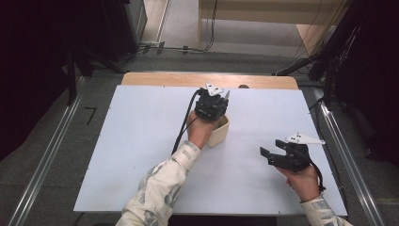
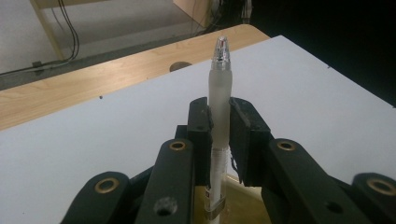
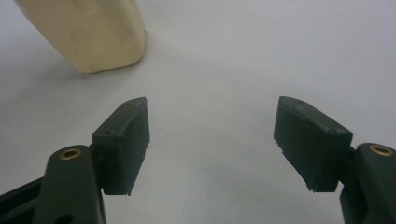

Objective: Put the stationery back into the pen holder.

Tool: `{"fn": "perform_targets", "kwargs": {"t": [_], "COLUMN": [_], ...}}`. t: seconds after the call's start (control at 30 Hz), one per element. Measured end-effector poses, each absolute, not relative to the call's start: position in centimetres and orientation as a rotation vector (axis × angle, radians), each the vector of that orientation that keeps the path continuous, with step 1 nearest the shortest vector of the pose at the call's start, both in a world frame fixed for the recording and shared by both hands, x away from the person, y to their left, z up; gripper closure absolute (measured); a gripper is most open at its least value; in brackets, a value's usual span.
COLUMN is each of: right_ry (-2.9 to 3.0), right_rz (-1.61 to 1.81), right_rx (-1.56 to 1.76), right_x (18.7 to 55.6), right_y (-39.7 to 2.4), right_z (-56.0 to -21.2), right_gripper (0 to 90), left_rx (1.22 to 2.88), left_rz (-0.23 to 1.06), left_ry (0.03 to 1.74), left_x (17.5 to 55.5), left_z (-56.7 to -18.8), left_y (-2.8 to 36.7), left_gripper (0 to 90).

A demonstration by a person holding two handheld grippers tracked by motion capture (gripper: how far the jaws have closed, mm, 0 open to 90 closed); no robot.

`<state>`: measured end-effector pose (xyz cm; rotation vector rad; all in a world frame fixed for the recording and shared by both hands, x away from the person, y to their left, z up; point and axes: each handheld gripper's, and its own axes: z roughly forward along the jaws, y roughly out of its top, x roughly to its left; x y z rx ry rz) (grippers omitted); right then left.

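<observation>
Frosted plastic, clear at the tip: the pen [image 2: 219,100] stands upright between the pads of the left tongs [image 2: 219,126], which are clamped on its barrel. Its lower end, with a metal band, drops into the cream cup [image 1: 220,131] just beneath the tongs, as the left gripper view shows; whether that end touches the cup's floor cannot be told. In the high view the left tongs [image 1: 212,107] sit directly over the cup, near the middle of the white tabletop [image 1: 141,155], and the hand [image 1: 200,132] behind them hides part of the cup's near side.

Well apart, toward the near right corner, the right tongs [image 1: 266,155] hover low with their jaws spread wide and nothing between them; the right gripper view shows bare white surface between the 2 pads [image 3: 126,140] and the cup's rounded side [image 3: 93,37] farther off.

The step in hand looks like either setting the pen into the cup or drawing it out; the frames alone do not settle which. If placing, the next move calls for easing the grip so the pen drops against the rim without tipping the light cup. If lifting, it calls for a straight upward pull.
</observation>
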<state>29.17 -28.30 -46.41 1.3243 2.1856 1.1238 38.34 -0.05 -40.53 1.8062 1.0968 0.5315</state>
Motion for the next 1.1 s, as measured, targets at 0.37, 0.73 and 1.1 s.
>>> {"fn": "perform_targets", "kwargs": {"t": [0.37,0.73,1.1], "right_ry": [2.187,2.186,2.185], "right_rz": [1.126,1.127,1.128], "right_rx": [1.321,1.321,1.321], "right_x": [29.1,29.1,29.0], "right_y": [-28.3,-28.2,-28.2], "right_z": [-46.4,-46.4,-46.3], "right_gripper": [25.3,25.3,25.2], "left_rx": [1.801,1.790,1.780], "left_rz": [0.504,0.522,0.542], "left_ry": [1.097,1.093,1.074], "left_x": [37.8,37.0,35.8], "left_z": [-40.7,-40.5,-39.9], "left_y": [0.2,1.1,2.2], "left_gripper": [67.8,58.8,50.0]}}
